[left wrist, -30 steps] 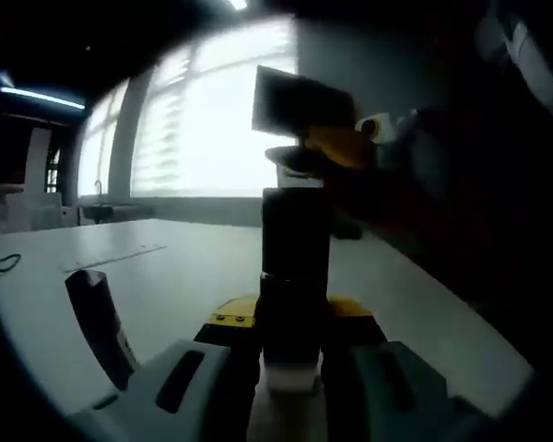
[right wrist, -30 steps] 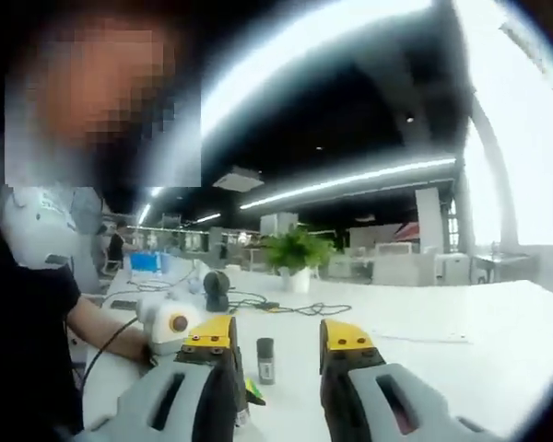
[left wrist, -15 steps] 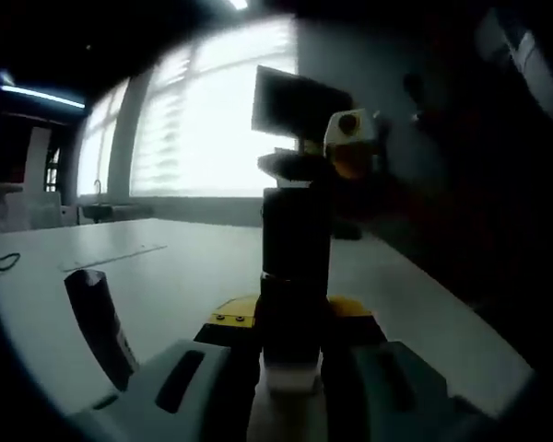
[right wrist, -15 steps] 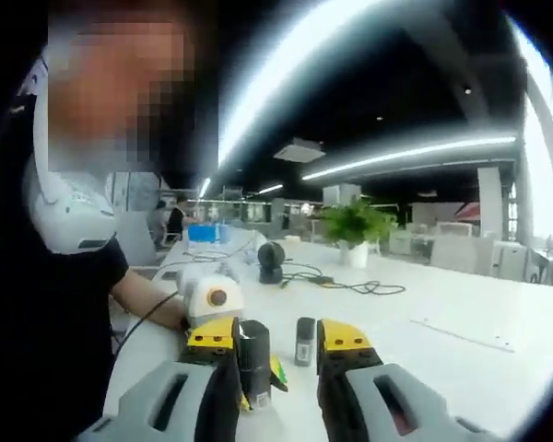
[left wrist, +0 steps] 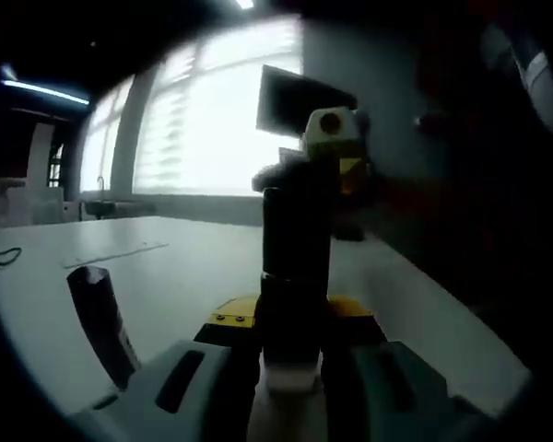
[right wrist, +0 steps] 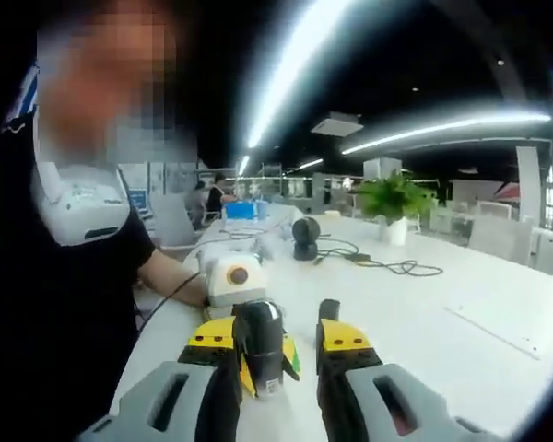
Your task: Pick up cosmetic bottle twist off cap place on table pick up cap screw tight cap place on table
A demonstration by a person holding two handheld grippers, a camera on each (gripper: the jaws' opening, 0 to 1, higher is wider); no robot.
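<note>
Standing upright, the dark cylindrical cosmetic bottle [left wrist: 295,267] is pinched at its base by the left tool [left wrist: 293,331]; the right tool [right wrist: 275,343], jaws spread, brackets its glossy rounded top; a slim dark cap [left wrist: 100,322] stands on the pale smooth bench [left wrist: 184,267], left of the left tool.

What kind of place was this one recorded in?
Most likely an open-plan office or lab. Long white tables carry cables and a potted plant, strip lights run across a dark ceiling, and large bright windows line one wall.
</note>
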